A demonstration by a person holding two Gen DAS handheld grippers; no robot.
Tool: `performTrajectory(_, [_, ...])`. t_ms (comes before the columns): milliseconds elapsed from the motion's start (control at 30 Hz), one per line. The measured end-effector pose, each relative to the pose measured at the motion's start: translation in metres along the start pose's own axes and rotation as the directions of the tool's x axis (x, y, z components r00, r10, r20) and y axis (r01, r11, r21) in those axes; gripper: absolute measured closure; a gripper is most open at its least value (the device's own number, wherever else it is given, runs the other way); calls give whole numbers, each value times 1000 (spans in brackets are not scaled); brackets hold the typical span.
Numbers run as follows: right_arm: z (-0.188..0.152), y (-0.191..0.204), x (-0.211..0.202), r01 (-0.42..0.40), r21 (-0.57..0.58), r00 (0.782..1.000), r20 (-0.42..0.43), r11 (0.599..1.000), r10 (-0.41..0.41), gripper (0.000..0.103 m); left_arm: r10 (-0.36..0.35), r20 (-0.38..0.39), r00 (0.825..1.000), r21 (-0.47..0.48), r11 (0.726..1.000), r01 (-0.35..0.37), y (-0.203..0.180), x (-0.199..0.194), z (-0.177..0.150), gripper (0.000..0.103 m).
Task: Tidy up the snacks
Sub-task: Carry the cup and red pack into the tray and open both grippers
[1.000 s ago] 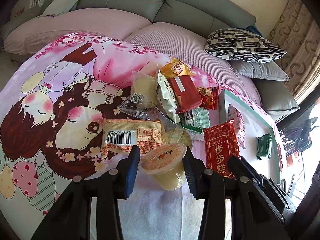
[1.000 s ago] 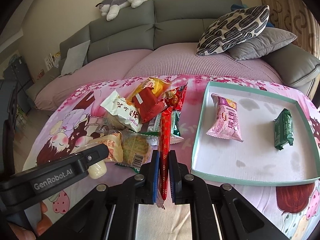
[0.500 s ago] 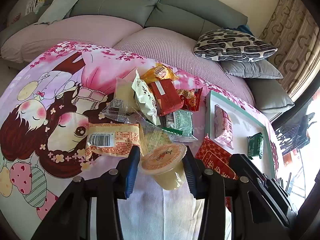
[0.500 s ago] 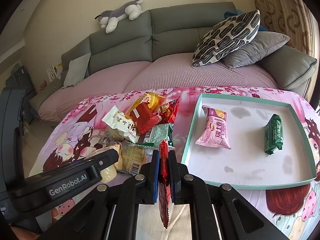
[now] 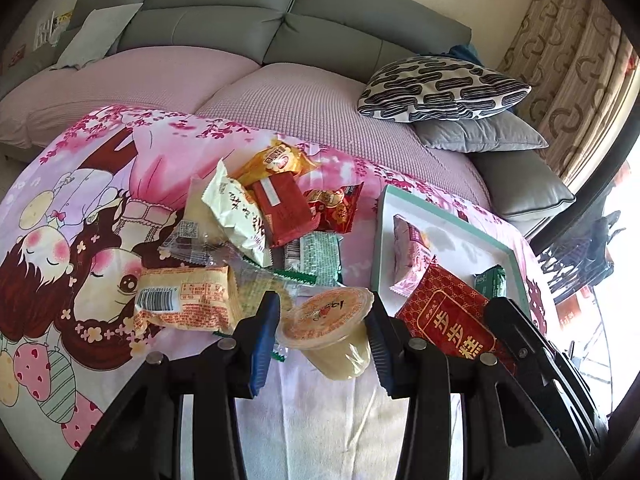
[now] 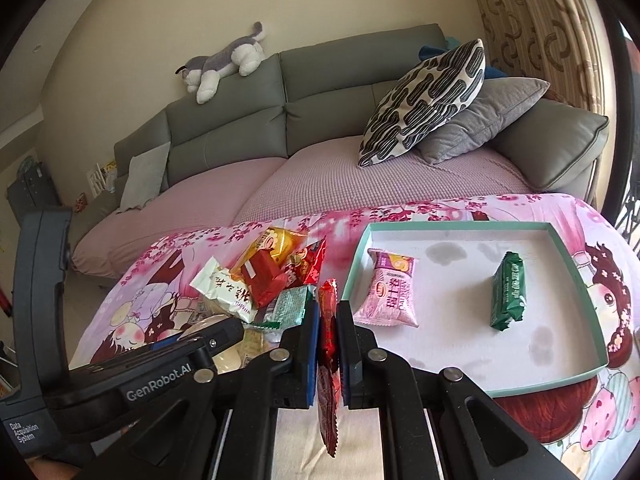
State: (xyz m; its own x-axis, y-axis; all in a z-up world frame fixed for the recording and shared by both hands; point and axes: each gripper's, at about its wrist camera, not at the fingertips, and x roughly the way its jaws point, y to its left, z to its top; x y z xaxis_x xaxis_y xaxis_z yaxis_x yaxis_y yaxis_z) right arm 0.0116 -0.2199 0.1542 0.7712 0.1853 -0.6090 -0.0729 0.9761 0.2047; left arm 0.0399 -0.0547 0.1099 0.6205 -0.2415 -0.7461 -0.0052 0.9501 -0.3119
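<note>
My left gripper (image 5: 325, 318) is shut on a clear jelly cup with an orange lid (image 5: 330, 330), held above the cloth. My right gripper (image 6: 329, 322) is shut on a flat red snack packet (image 6: 329, 360), held edge-on and lifted; the packet also shows in the left wrist view (image 5: 450, 320) beside the tray. A pile of snack packs (image 6: 264, 280) lies on the pink cartoon cloth left of the white tray with a teal rim (image 6: 592, 292). The tray holds a pink pack (image 6: 390, 294) and a green pack (image 6: 510, 290).
A grey sofa (image 6: 320, 80) with a patterned cushion (image 6: 428, 102) and a plush dog (image 6: 224, 64) stands behind the table. A yellow barcode pack (image 5: 186, 298) lies left of my left gripper. The left gripper's black body (image 6: 120, 384) is at the right view's lower left.
Both grippers have lifted with their loads. The right gripper has moved toward the tray with the red packet. The left gripper has risen and shifted right with the jelly cup.
</note>
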Motion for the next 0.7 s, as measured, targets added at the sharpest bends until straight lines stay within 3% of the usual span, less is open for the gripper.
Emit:
performTrajectory(433, [13,-76,-7,139,132,989,30,981,-145,94,-45,-12,999,141,989,46,-66,27,9,58])
performTrajectory(700, [15,-103,-3,165,157,984,42,974,-174,95,-30,-39,999,208,977,37,-97,61,5,59])
